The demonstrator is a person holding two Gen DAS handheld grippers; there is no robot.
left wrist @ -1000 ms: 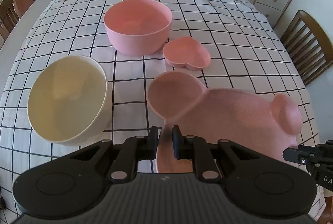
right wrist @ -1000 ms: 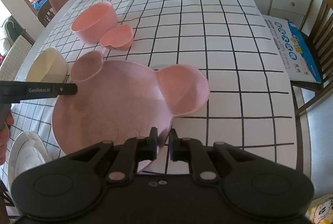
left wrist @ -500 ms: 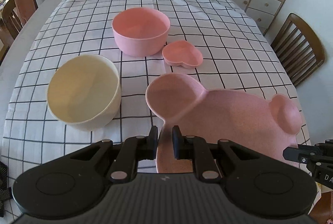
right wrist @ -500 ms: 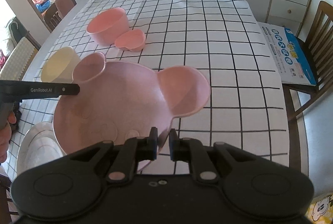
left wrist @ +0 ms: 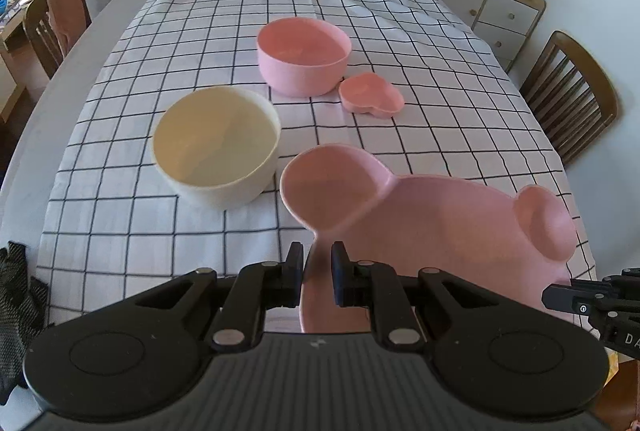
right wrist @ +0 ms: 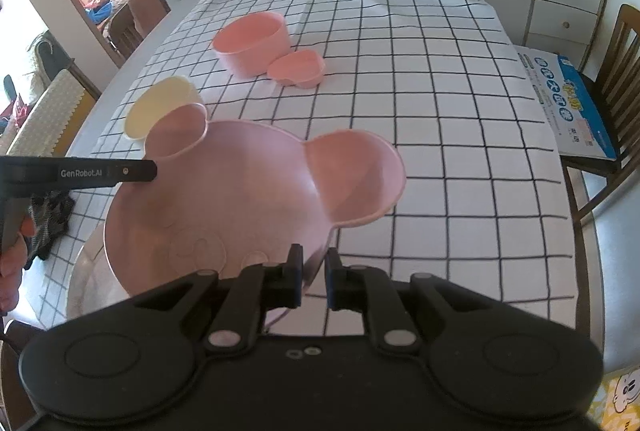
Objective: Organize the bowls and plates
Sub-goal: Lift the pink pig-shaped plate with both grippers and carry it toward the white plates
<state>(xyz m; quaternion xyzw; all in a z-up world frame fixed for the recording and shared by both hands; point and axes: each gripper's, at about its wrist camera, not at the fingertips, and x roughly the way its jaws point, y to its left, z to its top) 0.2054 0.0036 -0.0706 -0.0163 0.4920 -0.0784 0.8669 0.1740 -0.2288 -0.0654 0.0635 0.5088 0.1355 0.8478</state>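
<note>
Pink and shaped like a bear's head with two round ears, a divided plate [left wrist: 452, 231] is held up over the near end of a table under a black-and-white checked cloth [left wrist: 400, 31], pinched at opposite rims by both grippers. Left of the left gripper [left wrist: 317, 273], the cloth's edge falls away to bare grey tabletop with a dark woven item [left wrist: 16, 295] at the corner. This gripper's fingers [left wrist: 295, 271] are closed on the plate's left rim, just below one ear. Ahead and slightly left of them stands a cream bowl [left wrist: 218, 147]; farther ahead sit a pink bowl [left wrist: 303, 55] and, touching its right side, a small pink heart-shaped dish [left wrist: 372, 95], with open cloth around them. The right gripper [right wrist: 314, 277] points forward and level, its fingers clamped on the plate's right rim beneath the other ear. Right of them lies bare cloth up to the table edge, then a wooden chair [right wrist: 612, 111].
</note>
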